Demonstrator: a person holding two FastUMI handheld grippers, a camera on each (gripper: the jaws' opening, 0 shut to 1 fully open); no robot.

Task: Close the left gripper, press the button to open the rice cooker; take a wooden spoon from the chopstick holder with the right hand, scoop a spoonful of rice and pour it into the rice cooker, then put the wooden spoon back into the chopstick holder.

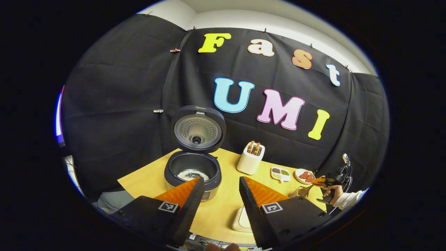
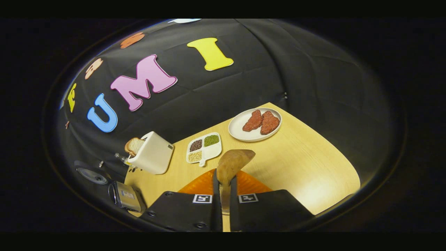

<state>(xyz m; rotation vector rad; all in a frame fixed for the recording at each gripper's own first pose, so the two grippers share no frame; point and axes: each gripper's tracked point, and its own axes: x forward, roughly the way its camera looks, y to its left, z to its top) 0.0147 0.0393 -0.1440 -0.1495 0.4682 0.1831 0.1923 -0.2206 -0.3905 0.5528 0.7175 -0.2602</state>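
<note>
R gripper (image 2: 223,184) pinched wooden spoon (image 2: 232,163); L gripper (image 1: 221,190) spread near open rice cooker (image 1: 192,170). Risk: handle slips in the pinch, rice spills over table (image 2: 306,164) edge.

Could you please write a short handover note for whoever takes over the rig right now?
Left tongs: open, holding nothing, hovering in front of the rice cooker.
Right tongs: shut on the wooden spoon, bowl forward above the table, near the divided grain dish.
Rice cooker: lid up, some rice already visible in the pot.
The white holder stands on the table between cooker and grain dish.
Done: cooker opened, spoon taken.
Cannot tell whether the rice in the pot is the poured spoonful, or whether the spoon is loaded.
Left: scoop and pour if not done, then return the spoon to the holder.
</note>
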